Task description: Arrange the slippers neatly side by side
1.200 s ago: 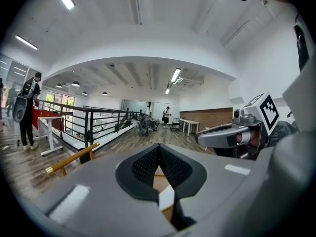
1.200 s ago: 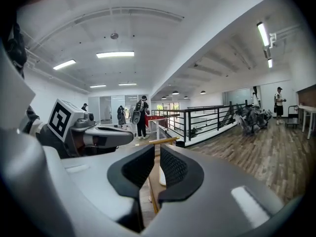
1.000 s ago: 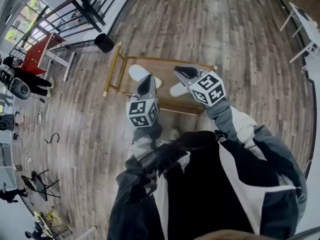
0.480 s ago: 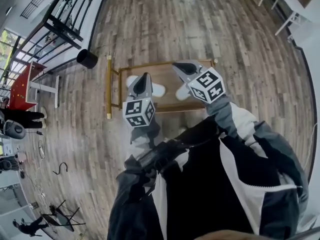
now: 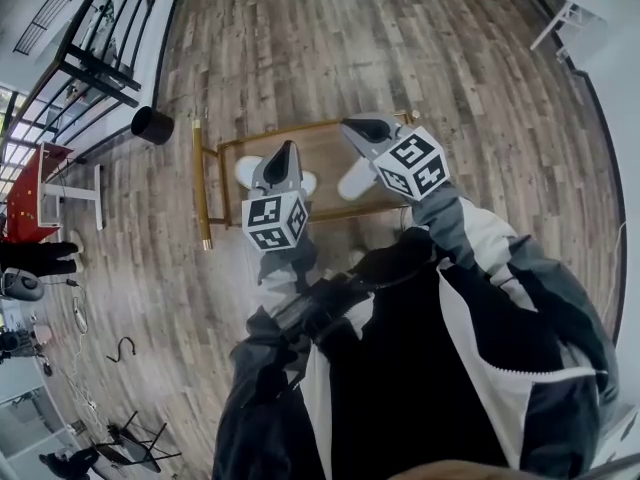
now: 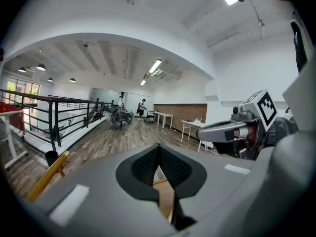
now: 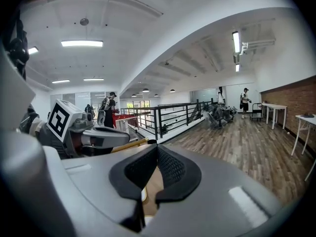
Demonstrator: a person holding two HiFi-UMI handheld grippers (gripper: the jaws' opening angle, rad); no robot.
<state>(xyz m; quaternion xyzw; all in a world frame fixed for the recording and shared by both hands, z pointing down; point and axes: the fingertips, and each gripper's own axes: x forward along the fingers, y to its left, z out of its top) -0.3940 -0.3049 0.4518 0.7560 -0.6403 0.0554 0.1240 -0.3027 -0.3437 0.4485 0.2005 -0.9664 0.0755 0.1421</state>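
Two white slippers lie on a low wooden rack (image 5: 325,156) with gold rails. The left slipper (image 5: 245,171) runs roughly from 10 to 4 o'clock in the head view. The right slipper (image 5: 356,179) runs roughly from 8 to 2 o'clock. Their inner ends are near each other at mid-rack, a shallow V rather than side by side. Which end is the toe cannot be told.

The left gripper (image 5: 286,149) overlaps the left slipper's middle, and its height above it cannot be judged. The right gripper (image 5: 352,126) has its tip at about 12 o'clock from the right slipper. Each gripper is nearer its own slipper.

Both pairs of jaws are closed with nothing held. In my judgement they must part before any pick, and one slipper needs turning parallel to the other.
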